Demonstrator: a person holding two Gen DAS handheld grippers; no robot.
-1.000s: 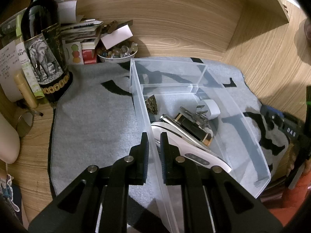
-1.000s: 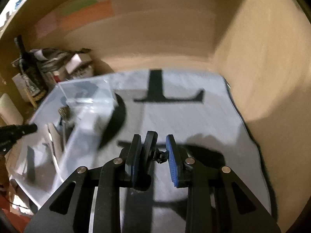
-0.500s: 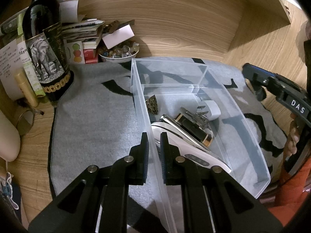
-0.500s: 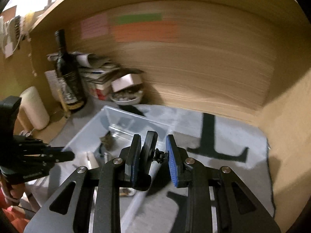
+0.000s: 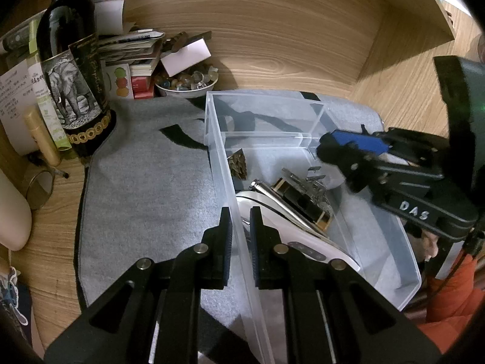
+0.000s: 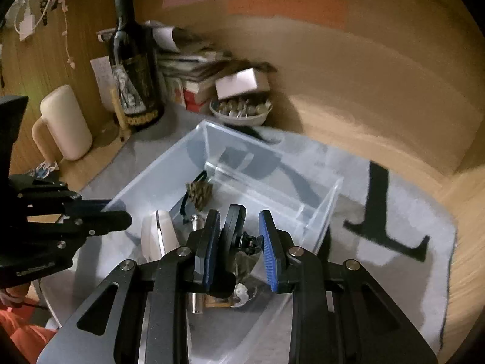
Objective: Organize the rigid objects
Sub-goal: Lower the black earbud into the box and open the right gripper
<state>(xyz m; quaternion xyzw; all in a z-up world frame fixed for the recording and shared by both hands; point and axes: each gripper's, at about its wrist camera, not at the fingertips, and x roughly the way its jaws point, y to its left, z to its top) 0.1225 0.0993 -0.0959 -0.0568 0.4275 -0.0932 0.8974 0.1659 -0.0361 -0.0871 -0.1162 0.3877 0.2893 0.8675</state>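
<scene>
**Q:** Panel one, left wrist view. What does my left gripper (image 5: 241, 227) hold?

**A:** The near long wall of the clear plastic bin (image 5: 409, 268); my two pads are clamped on it, one outside, one inside. The bin stands on a grey mat (image 5: 145, 191) on the desk.

**Q:** And the bin's contents?

**A:** A clear divider (image 5: 263, 135) splits it. The far compartment shows only mat through its floor. In the near compartment I see a white remote (image 5: 303, 239) along the held wall, a silver pen (image 5: 282, 201) lying on it, a black and gold block (image 5: 300, 203), and a small patterned pouch (image 5: 238, 163) near the divider.

**Q:** Panel two, right wrist view?

**A:** My right gripper (image 6: 239, 242) is closed on a small black clip-like part (image 6: 235, 227), held above the near compartment; what it is I cannot tell.

**Q:** Anything else holding things?

**A:** A white bowl (image 5: 185, 92) of glassy stones at the desk's back edge, beside a wine bottle (image 5: 71, 69).
</scene>
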